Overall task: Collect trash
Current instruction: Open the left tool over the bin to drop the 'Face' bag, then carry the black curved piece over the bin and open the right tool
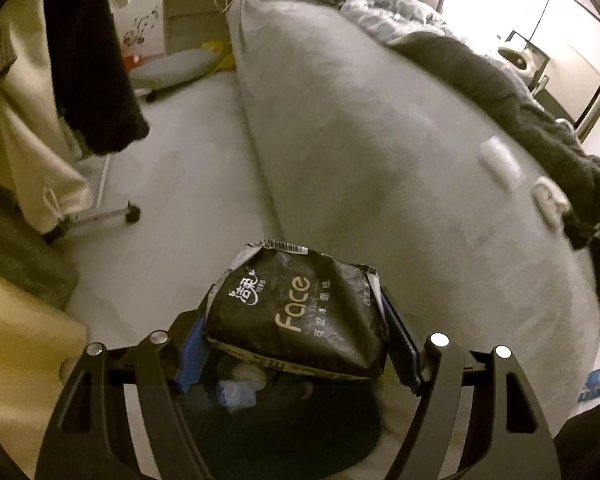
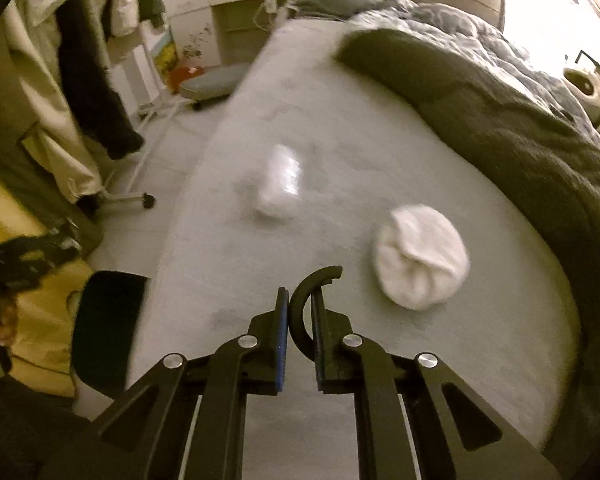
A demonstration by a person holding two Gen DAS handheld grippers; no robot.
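Observation:
My left gripper (image 1: 296, 336) is shut on a black "Face" tissue pack (image 1: 300, 312) and holds it above a dark trash bin (image 1: 300, 420) with crumpled tissue inside, at the bed's foot. My right gripper (image 2: 300, 320) hovers over the grey bed (image 2: 340, 128); its jaws are nearly closed, with a black curved piece (image 2: 304, 300) between the tips. A white crumpled wad (image 2: 420, 256) lies just ahead to the right. A clear plastic wrapper (image 2: 280, 176) lies farther ahead. Both also show in the left wrist view, the wad (image 1: 548, 200) and the wrapper (image 1: 498, 160).
A dark blanket (image 2: 500, 120) covers the bed's right side. Clothes hang on a wheeled rack (image 1: 100, 212) at the left. The bin also shows at the bed's left edge (image 2: 104, 320). A grey cushion (image 1: 176, 68) lies on the floor. A blue wrapper (image 1: 598, 384) lies at the right.

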